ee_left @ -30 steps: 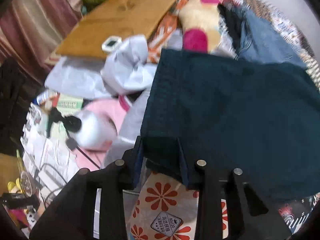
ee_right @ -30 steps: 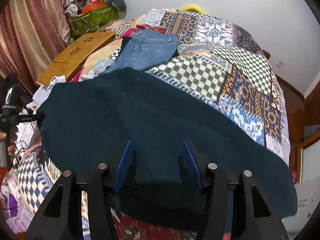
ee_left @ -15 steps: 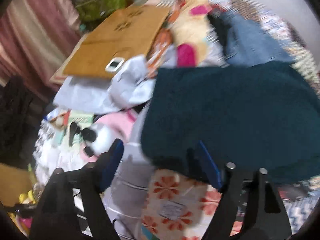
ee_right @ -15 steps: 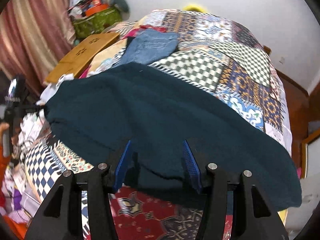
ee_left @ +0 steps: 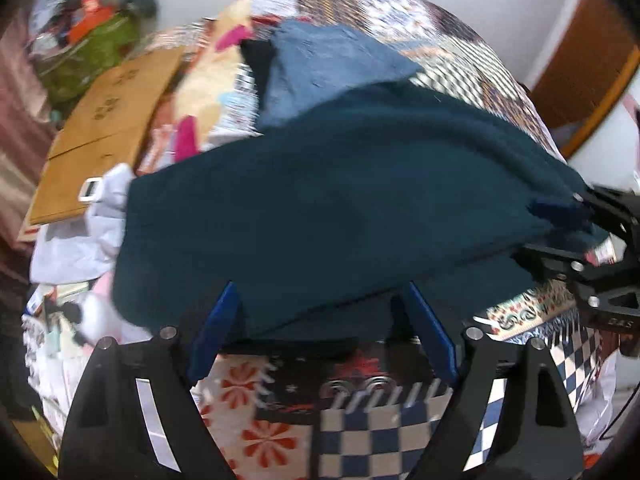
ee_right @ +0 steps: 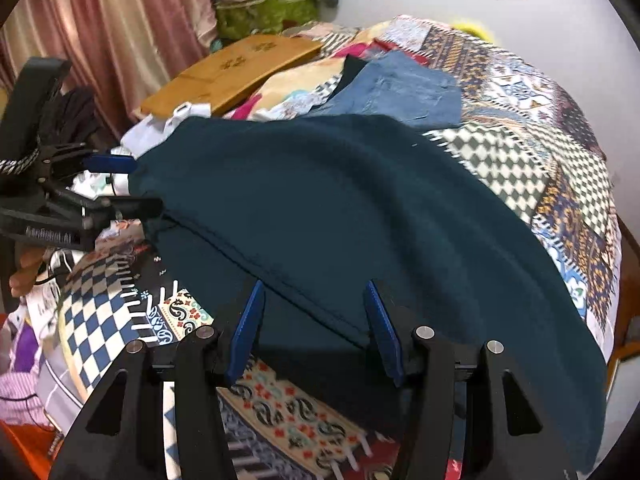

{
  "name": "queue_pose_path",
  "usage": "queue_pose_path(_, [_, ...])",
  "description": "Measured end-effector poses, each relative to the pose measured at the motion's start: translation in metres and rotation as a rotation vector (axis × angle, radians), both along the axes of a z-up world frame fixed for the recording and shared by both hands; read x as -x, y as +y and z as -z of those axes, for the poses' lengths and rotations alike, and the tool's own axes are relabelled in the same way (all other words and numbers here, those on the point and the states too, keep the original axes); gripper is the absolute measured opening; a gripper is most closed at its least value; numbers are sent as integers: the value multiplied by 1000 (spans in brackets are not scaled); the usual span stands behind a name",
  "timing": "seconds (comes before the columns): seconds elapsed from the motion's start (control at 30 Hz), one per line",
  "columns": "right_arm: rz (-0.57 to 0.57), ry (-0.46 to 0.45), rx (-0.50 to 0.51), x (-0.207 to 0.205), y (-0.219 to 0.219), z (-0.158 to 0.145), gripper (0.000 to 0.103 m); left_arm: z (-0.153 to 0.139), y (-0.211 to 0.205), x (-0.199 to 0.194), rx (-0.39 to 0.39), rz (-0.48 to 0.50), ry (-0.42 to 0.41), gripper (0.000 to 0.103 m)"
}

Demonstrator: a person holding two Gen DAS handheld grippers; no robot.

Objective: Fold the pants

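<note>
Left wrist view: the left gripper (ee_left: 320, 332) has its jaws opening wide, their blue pads clear of cloth, and the dark teal pants (ee_left: 320, 208) lie just ahead on the patchwork bedspread (ee_left: 400, 440), long axis running left to right. The right gripper (ee_left: 576, 220) meets their right end.

Right wrist view: the right gripper (ee_right: 312, 328) stands half open around the near hem; whether it pinches cloth I cannot tell. The left gripper (ee_right: 116, 184) is at the pants' (ee_right: 360, 220) left end.

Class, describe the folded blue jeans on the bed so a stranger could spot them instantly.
Start at the patchwork quilt covering the bed. Beyond the big dark teal pants lie the folded jeans, near the wooden board. They are the only light blue denim there.
</note>
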State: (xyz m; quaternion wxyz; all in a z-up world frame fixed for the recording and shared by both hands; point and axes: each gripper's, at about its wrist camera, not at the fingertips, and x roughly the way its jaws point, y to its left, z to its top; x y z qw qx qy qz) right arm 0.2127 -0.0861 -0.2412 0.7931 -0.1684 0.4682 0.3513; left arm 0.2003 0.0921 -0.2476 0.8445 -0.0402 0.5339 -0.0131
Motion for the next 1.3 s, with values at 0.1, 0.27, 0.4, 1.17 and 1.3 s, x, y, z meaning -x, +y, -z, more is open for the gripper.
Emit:
queue_pose_path(0.1, [-17,-2,0,-2,5,2,49,13,-17,-7,-30,47,9,85])
queue_pose_path(0.27, [-28,-10,-17,-3,13,3,27,14,-23,-18,-9,67,-1,76])
queue_pose_path(0.4, [-12,30,-97,-5,11,-4,11,4,-35,-12,-29,147,-41,32])
queue_pose_path(1.17, [143,21,-181,-18,-25,-38,49,-31,8,15,71,-3,-77,45])
queue_pose_path(1.3, [271,38,-111,-39,-43,-13,49,-40,9,-2,50,-35,-109,55])
